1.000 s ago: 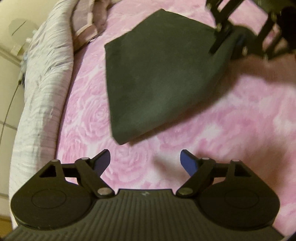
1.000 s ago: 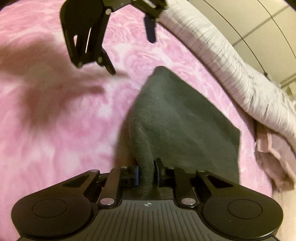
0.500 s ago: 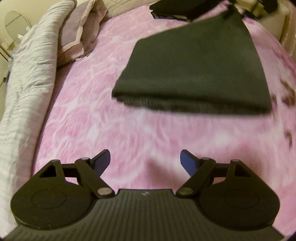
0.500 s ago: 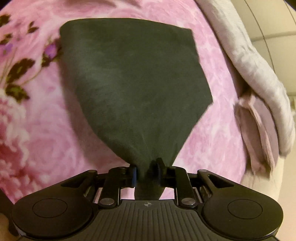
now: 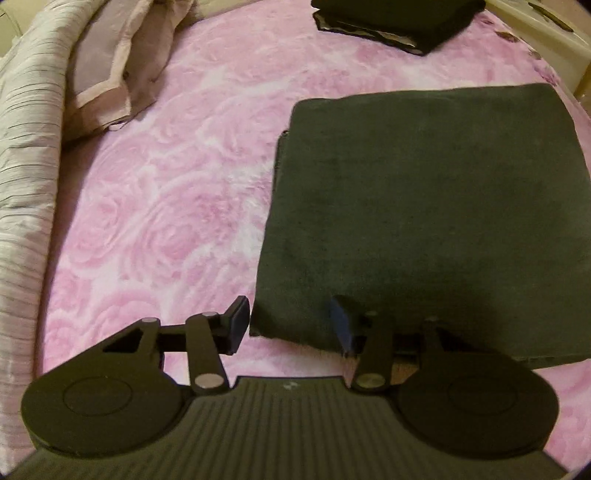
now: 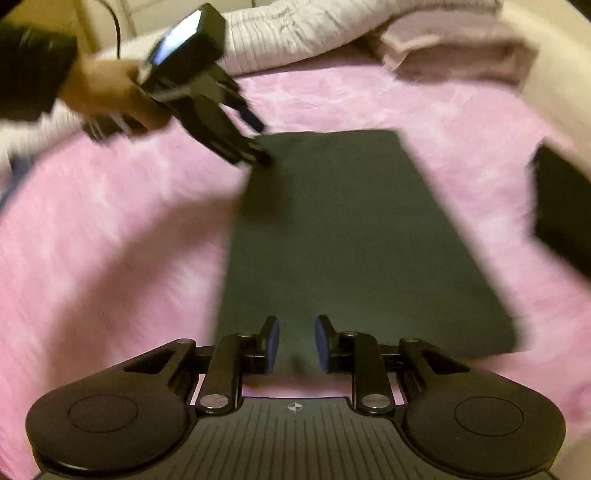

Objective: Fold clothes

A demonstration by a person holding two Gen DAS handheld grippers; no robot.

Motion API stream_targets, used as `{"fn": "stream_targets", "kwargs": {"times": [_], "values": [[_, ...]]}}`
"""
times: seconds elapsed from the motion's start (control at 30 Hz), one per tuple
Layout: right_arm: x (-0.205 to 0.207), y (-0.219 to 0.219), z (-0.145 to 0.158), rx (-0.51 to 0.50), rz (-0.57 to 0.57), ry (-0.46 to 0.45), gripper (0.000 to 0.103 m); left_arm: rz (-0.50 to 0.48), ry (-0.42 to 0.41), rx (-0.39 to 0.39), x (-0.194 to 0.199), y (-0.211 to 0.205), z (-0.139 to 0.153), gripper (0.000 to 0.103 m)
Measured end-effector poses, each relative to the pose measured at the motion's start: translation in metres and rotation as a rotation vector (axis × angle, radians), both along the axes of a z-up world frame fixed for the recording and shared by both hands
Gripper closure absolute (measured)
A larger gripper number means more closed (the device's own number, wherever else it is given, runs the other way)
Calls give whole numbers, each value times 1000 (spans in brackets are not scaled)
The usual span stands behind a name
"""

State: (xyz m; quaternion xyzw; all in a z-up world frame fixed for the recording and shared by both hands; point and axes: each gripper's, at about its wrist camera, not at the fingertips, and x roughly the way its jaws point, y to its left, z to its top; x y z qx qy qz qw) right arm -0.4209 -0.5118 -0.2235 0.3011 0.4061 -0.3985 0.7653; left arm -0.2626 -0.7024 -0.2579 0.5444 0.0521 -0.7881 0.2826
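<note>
Half a second ago your right gripper (image 6: 295,341) had the dark green cloth (image 5: 424,221) pinched and hanging in the air; now the cloth lies flat on the pink rose bedspread (image 5: 177,206) as a folded rectangle, and that gripper's fingers stand apart with nothing between them, hovering over the cloth's near edge. Your left gripper (image 5: 290,325), which hung well short of the cloth then, now sits at the cloth's near-left corner, jaws spread, one finger off the edge and the other over the fabric, holding nothing.

So the fold looks laid down, and you are at the tidying or next-fold stage. The left edge of the cloth shows a lower layer peeking out slightly, so the next move probably calls for squaring that edge, or closing on the near corner for another fold.

Beyond the cloth's far edge sits a black folded stack (image 5: 399,22), likely where this one goes. To the cloth's far left lie a mauve pillowcase (image 5: 114,66) and a rumpled pale quilt (image 5: 26,147).
</note>
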Motion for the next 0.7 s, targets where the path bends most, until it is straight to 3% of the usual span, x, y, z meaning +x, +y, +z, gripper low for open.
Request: {"fn": "stream_targets", "kwargs": {"times": [0.07,0.17,0.23,0.27,0.37,0.43,0.53,0.63,0.67,0.7], "values": [[24,-8,-20,54,-35,-74,79,-9,-5,-12,-2,2,-4,58],[43,-22,-47,153,-75,-78,79,-15,-5,-16,-2,3,-5,58],[33,-27,-39,170,-92,-116,79,-10,12,7,2,-1,4,57],[23,-28,-35,181,-134,-138,73,-8,24,14,4,-1,9,55],[-33,-14,-21,150,-351,-188,35,12,70,30,17,-5,21,48],[-72,-7,-17,135,-515,-222,29,39,86,56,23,-10,22,47],[-125,-10,-43,184,-749,-324,29,62,98,94,27,-16,14,45],[-156,-26,-72,228,-894,-523,33,110,127,131,27,-19,5,45],[-161,-32,-80,239,-912,-578,59,126,134,138,27,-19,4,45],[-166,-35,-81,244,-909,-571,72,133,135,138,26,-19,3,45]]}}
